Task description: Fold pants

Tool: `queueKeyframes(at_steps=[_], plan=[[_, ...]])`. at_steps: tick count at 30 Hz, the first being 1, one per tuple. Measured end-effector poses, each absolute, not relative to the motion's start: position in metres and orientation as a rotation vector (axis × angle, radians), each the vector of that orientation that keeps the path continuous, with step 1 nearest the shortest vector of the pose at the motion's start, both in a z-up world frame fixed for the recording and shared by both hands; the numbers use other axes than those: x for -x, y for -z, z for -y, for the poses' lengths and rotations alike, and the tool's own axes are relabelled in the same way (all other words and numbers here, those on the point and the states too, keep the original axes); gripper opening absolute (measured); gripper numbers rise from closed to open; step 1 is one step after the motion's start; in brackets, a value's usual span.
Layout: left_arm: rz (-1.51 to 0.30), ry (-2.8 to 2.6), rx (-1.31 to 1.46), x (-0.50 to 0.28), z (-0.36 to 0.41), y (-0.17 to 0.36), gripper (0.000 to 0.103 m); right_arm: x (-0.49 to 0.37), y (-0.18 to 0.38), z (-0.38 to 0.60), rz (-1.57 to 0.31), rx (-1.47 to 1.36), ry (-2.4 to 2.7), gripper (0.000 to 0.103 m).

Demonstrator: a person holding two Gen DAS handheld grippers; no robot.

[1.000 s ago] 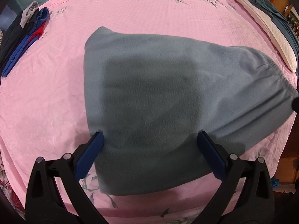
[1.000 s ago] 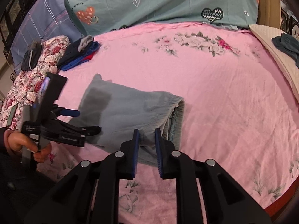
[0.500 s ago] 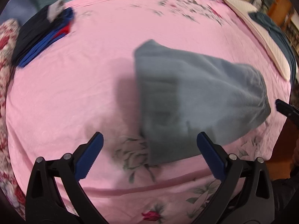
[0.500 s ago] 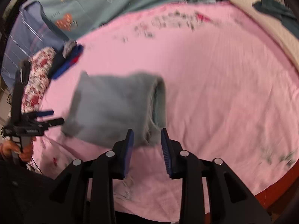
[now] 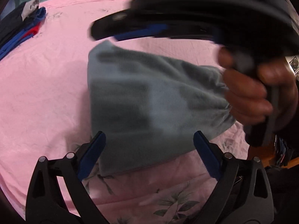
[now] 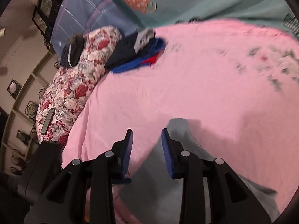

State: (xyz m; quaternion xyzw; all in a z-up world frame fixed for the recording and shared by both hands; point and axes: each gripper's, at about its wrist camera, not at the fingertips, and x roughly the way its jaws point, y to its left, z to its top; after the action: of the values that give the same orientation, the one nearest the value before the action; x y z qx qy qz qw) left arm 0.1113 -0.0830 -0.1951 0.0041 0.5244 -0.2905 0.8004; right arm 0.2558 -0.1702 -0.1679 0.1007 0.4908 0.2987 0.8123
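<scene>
The left claw [image 5: 149,149] stands wide apart and empty, its blue pads hovering over the near edge of the grey pants [image 5: 149,97] without pinching any cloth. The right claw [image 6: 147,149] is also released, with a narrower gap between its pads; it grips nothing and hangs above the far corner of the pants [image 6: 177,177]. In the left wrist view this claw crosses the top of the frame as a blurred black shape, with the person's right hand [image 5: 252,93] on its handle over the gathered waistband end of the pants.

The pants lie on the pink bed sheet [image 5: 43,93] as a compact folded bundle, several layers thick, close to the near edge of the bed. The folding looks essentially done.

The fabric appears to be fleece: soft, light, limp and a little fuzzy, so probably not slippery in rubber pads. It has no stiffness, and lifted by one point it would likely sag and the layers would slide open. The safer hold is on the folded edge nearest the left claw, pinching all layers together at two points well apart, or at the thicker elastic waistband, which gives more bite.

Beyond the pants, toward the far left corner of the bed, sits a stack of folded clothes [image 6: 138,54] in dark blue, bright blue and red, beside a floral quilt [image 6: 74,85].
</scene>
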Motion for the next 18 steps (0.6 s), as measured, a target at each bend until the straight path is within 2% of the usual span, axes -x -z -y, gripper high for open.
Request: queueKeyframes(at_steps=[3,4,5,6,8,12,13,16,18], plan=[[-1.153,0.609,0.023,-0.111,0.082,0.21,0.095,-0.287,0.207,0.169,-1.153,-0.217,-0.597,0.032],[-1.138,0.608,0.016,-0.108,0.083,0.211,0.095,-0.291,0.217,0.173,-1.17,-0.204,-0.568,0.029],[-1.129,0.606,0.0,-0.106,0.085,0.213,0.096,-0.296,0.227,0.181,-1.174,-0.221,-0.571,0.017],[-1.123,0.598,-0.025,-0.101,0.089,0.216,0.096,-0.3,0.233,0.189,-1.178,-0.275,-0.584,0.015],[-1.098,0.582,-0.072,-0.094,0.095,0.22,0.097,-0.308,0.241,0.205,-1.183,-0.374,-0.565,0.0],[-1.065,0.567,-0.201,-0.079,0.11,0.22,0.097,-0.31,0.232,0.204,-1.19,-0.399,-0.56,0.0],[-1.074,0.574,-0.197,-0.08,0.11,0.217,0.097,-0.305,0.221,0.201,-1.174,-0.399,-0.592,0.004],[-1.056,0.572,-0.087,-0.085,0.097,0.195,0.097,-0.288,0.195,0.188,-1.14,-0.504,-0.789,0.007],[-1.063,0.581,-0.035,-0.089,0.094,0.191,0.097,-0.282,0.198,0.175,-1.173,-0.539,-0.879,0.007]])
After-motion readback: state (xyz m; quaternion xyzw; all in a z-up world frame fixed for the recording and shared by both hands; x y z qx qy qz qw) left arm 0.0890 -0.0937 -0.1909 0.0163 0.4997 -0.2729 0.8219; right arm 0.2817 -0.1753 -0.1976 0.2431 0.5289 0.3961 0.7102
